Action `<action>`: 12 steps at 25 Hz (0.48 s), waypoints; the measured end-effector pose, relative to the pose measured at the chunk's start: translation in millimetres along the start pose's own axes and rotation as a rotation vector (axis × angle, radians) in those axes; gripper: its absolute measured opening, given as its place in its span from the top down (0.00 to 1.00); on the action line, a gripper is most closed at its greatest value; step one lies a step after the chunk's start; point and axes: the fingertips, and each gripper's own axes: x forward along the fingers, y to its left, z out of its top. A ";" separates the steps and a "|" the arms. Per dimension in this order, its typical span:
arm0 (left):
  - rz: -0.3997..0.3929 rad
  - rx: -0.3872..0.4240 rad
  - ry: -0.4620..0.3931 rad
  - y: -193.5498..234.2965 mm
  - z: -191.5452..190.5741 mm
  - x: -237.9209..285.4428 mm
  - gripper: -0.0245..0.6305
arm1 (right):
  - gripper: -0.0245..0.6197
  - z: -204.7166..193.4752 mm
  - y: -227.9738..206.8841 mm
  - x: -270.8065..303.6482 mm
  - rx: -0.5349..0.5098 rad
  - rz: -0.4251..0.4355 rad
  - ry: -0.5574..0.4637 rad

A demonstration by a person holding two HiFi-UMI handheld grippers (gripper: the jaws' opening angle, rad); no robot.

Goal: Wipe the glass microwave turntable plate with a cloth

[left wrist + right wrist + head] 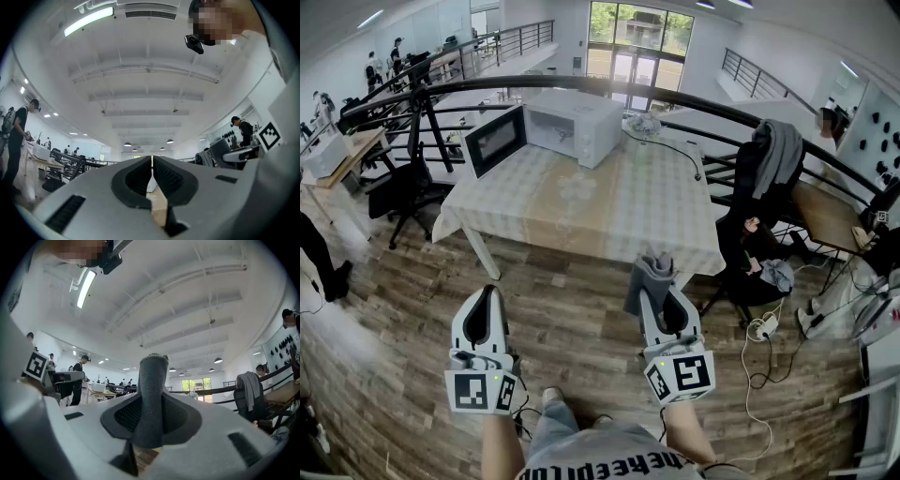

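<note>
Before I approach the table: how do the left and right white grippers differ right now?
The white left gripper has its jaws together on nothing; the white right gripper is clamped on a dark grey cloth. The left gripper's tips are bare; the cloth sticks out past the right gripper's. Both hover over the wooden floor, short of the table.

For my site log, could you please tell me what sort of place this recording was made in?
Probably a large open-plan office or lab hall, not a home kitchen: a curved black railing runs behind the table, an office chair stands beside it, and the microwave sits on it.
</note>
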 end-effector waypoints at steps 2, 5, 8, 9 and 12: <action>-0.003 -0.001 -0.001 1.4 2.0 -0.9 0.94 | 0.80 1.6 2.5 -0.3 -0.001 -0.001 0.000; -0.007 -0.001 -0.003 2.8 2.4 -0.5 0.94 | 0.80 1.9 4.9 0.7 -0.002 -0.001 0.000; -0.010 -0.002 -0.004 5.8 0.2 3.3 0.94 | 0.80 0.6 6.2 5.3 -0.005 -0.002 -0.001; -0.011 -0.002 -0.005 7.9 -0.3 5.1 0.94 | 0.80 0.4 7.0 7.8 -0.006 -0.003 0.000; -0.017 -0.004 -0.005 16.0 -2.3 11.9 0.94 | 0.80 0.2 10.1 17.2 -0.010 -0.009 0.001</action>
